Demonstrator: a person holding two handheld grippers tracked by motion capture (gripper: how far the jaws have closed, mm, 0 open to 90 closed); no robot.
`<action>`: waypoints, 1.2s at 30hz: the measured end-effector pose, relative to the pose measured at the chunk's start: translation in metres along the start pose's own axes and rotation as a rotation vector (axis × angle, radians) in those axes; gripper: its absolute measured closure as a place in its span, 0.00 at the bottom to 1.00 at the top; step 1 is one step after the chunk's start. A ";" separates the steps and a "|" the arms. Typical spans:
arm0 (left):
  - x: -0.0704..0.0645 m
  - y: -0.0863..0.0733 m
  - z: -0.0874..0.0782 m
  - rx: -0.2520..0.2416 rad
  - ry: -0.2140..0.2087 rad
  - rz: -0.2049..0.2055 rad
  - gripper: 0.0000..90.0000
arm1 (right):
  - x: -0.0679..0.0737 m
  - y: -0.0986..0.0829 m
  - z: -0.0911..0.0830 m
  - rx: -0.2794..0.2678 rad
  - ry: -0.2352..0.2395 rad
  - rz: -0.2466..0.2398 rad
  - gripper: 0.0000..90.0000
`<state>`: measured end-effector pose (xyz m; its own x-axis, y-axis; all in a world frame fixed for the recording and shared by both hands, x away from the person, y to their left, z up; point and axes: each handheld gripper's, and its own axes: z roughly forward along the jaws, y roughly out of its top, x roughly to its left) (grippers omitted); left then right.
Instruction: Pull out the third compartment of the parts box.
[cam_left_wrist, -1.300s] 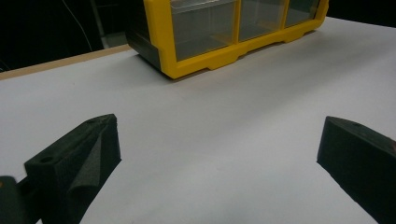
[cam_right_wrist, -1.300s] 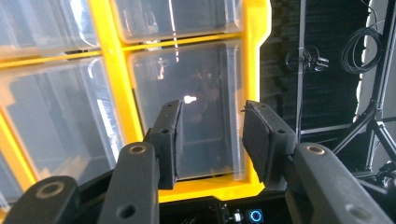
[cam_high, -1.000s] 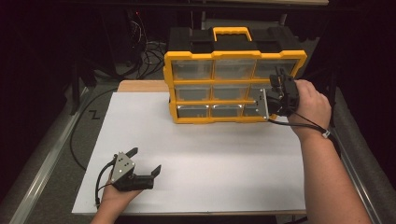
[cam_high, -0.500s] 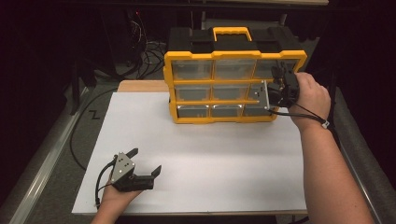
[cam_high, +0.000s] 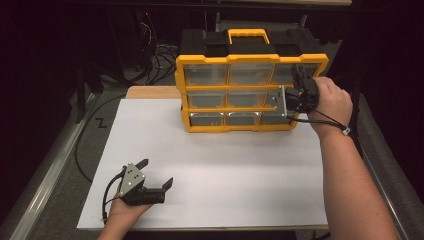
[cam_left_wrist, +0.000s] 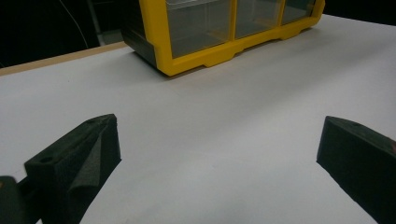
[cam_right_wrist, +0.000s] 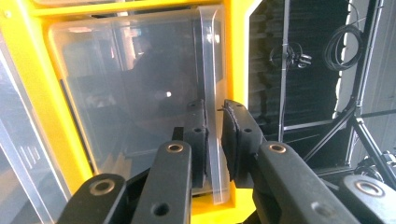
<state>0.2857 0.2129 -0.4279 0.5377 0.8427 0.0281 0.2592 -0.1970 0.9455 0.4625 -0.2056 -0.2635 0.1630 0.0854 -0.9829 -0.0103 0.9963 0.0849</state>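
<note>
A yellow and black organizer (cam_high: 250, 95) with clear drawers stands at the back of the white table top (cam_high: 225, 160). My right gripper (cam_high: 297, 92) is at its right column, held by a hand. In the right gripper view the jaws (cam_right_wrist: 214, 112) are shut on the clear lip (cam_right_wrist: 211, 70) of a drawer (cam_right_wrist: 130, 93); which row I cannot tell. My left gripper (cam_high: 157, 171) rests low at the front left, open, with nothing between its fingers (cam_left_wrist: 217, 135). The organizer's lower corner (cam_left_wrist: 201, 60) lies ahead of it.
A black carry handle in yellow (cam_high: 249, 35) tops the organizer. A wooden board edge (cam_high: 150, 92) shows behind the white sheet. Cables (cam_high: 160, 55) lie at the back left, and a metal rail (cam_high: 45, 170) runs along the left side.
The right gripper has shifted slightly up and in against the organizer's right drawers. The left gripper has stayed where it was.
</note>
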 end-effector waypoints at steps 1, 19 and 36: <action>0.000 0.000 0.000 -0.001 0.000 0.000 0.01 | 0.000 0.000 0.000 -0.001 -0.004 -0.010 0.93; 0.001 0.000 0.001 -0.003 -0.002 -0.009 0.01 | 0.001 -0.001 -0.008 -0.010 -0.022 -0.018 0.95; 0.000 0.000 0.000 -0.009 0.000 -0.005 0.01 | -0.012 -0.003 -0.021 -0.004 0.046 -0.020 0.70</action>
<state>0.2855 0.2130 -0.4274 0.5366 0.8435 0.0228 0.2546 -0.1876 0.9487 0.4402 -0.2099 -0.2549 0.1178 0.0652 -0.9909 -0.0116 0.9979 0.0642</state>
